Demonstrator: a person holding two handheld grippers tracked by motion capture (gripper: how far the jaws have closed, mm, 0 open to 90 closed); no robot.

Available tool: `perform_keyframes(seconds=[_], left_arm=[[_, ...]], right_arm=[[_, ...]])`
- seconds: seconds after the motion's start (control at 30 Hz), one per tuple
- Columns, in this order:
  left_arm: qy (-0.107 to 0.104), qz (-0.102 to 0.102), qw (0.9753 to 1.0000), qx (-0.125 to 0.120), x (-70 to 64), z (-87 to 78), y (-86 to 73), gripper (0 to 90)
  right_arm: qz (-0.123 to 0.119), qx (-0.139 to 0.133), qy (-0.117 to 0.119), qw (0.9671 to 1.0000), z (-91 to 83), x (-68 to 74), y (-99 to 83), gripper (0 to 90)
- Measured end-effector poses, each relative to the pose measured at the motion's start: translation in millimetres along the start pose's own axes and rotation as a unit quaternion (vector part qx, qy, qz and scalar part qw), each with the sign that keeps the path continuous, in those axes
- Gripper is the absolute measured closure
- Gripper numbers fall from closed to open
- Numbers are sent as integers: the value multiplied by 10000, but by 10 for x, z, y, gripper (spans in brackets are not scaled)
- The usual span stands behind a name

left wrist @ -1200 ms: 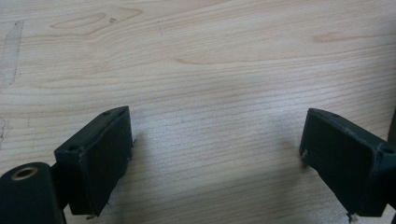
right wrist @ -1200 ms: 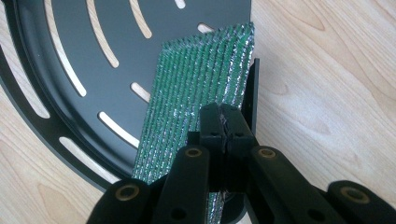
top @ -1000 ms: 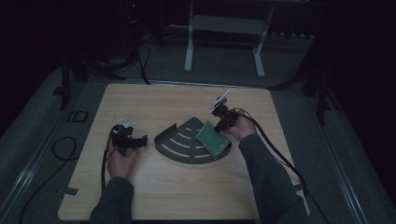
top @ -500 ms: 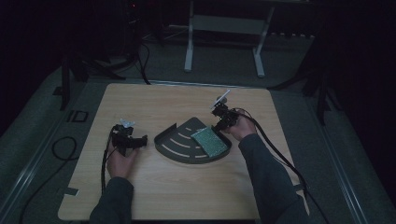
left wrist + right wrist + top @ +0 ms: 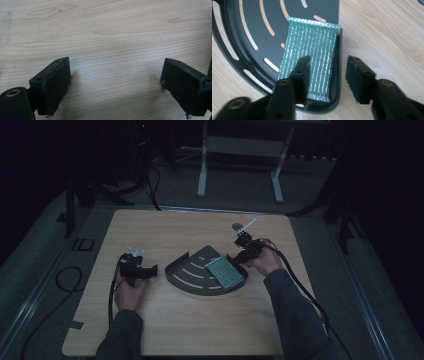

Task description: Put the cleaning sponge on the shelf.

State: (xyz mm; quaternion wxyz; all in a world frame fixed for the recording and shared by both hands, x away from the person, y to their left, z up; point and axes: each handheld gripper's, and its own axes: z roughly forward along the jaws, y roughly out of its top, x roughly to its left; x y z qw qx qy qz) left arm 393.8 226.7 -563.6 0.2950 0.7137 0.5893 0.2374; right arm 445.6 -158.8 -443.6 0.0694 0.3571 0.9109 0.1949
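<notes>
- A wooden desk stands in a dark room, seen from above, with a person's two forearms reaching in from its near edge.
- Near the middle of the desk lies a black fan-shaped tray with curved slots and a low raised rim.
- A green, shiny woven pad lies flat inside the tray, against the rim on the side toward the desk's right edge.
- The right gripper hovers just above the end of the pad. Its jaws stand apart, one over the pad and one outside the tray's rim, and they hold nothing.
- Judging from this, the pad is already placed in the tray and let go; the placing step looks done.
- What seems left is for the right hand to draw clear of the tray; whether more items follow cannot be told.
- The left gripper rests toward the desk's left edge, well apart from the tray.
- In the left gripper view its jaws are wide open over bare wood, with nothing between them.
- Beyond the desk's far edge, a pale metal stand shows dimly on the floor.
</notes>
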Motion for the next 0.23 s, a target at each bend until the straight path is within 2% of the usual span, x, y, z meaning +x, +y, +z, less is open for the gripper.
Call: perform_keyframes(seconds=[0.07, 0.17, 0.23], left_arm=[[-3, 3, 10000, 1, 1, 0, 0, 99], [-1, -8, 10000, -7, -1, 2, 1, 99], [-1, -11, 10000, -9, -1, 3, 1, 98]], right_arm=[[68, -86, -7, 9999, -44, -36, -80, 492], [207, -196, -159, 9995, -125, -74, -218, 455], [323, -374, -197, 9986, -190, -87, -333, 430]])
